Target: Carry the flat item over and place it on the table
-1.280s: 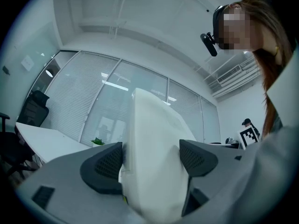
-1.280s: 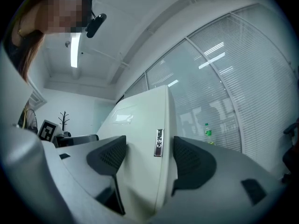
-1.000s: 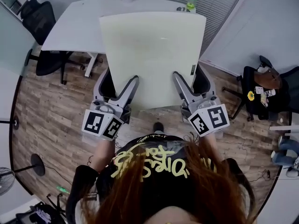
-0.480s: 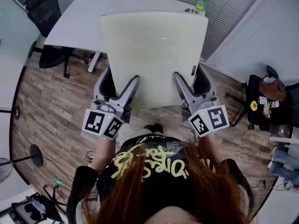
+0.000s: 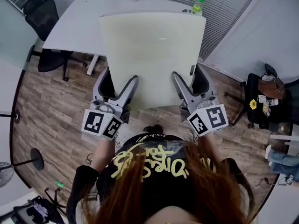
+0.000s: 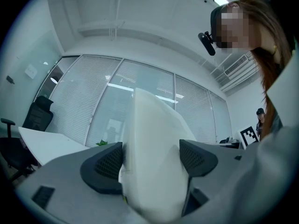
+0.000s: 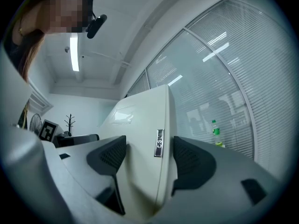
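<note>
Panel (image 5: 152,55), pale and flat, is clamped at its near edge by left gripper (image 5: 118,83) and right gripper (image 5: 191,80), aloft near the white table (image 5: 74,27). It is judged stiff, light and smooth-faced, best gripped wide, near both corners.

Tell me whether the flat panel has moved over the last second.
Yes, slightly: the panel has swung a little left against the green bottle on the table.

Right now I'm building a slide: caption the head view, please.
Left gripper and right gripper clamp a pale flat panel, held over wood floor before a white table.
</note>
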{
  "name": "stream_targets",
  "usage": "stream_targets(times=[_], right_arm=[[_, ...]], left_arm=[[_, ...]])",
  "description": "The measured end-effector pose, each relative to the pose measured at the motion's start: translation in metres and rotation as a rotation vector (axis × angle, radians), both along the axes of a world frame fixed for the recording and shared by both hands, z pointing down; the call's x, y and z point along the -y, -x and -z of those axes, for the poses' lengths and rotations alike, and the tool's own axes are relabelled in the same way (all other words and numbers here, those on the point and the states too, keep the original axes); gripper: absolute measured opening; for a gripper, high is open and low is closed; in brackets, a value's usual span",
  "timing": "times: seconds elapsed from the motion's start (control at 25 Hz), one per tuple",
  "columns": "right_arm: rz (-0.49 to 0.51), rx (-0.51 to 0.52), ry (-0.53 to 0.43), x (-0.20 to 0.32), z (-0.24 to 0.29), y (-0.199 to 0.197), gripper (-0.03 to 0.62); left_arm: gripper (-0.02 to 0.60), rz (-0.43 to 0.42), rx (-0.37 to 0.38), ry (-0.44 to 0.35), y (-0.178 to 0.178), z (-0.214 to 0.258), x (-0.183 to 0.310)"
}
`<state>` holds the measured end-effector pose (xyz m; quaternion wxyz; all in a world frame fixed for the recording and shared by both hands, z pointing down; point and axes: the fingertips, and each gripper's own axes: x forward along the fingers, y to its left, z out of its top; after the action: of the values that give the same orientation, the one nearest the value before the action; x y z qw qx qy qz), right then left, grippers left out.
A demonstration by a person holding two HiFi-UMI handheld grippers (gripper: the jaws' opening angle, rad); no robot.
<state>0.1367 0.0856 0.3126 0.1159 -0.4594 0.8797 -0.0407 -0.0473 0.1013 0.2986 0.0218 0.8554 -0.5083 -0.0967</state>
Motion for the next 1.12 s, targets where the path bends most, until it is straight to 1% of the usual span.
stream_targets(times=[0.32, 0.48, 0.6, 0.84, 1.0, 1.12], right_arm=[[0.013, 0.002, -0.011, -0.001, -0.003, -0.017, 0.314], [0.032, 0.01, 0.008, 0.004, -0.011, -0.021, 0.314], [0.05, 0.014, 0.018, 0.006, -0.013, -0.017, 0.314], [0.072, 0.014, -0.003, 0.02, -0.007, -0.002, 0.314], [0.064, 0.016, -0.003, 0.034, -0.006, 0.004, 0.314], [0.045, 0.017, -0.015, 0.049, -0.003, 0.002, 0.314]], left_arm=[[0.379, 0.009, 0.0, -0.008, -0.017, -0.003, -0.003], [0.379, 0.027, 0.017, -0.002, -0.022, -0.007, -0.002], [0.379, 0.043, 0.02, 0.008, -0.018, -0.008, -0.003], [0.379, 0.068, 0.017, 0.0, -0.004, -0.005, 0.008], [0.379, 0.054, 0.026, -0.011, 0.003, -0.001, 0.023], [0.379, 0.035, 0.026, -0.027, 0.001, 0.002, 0.041]])
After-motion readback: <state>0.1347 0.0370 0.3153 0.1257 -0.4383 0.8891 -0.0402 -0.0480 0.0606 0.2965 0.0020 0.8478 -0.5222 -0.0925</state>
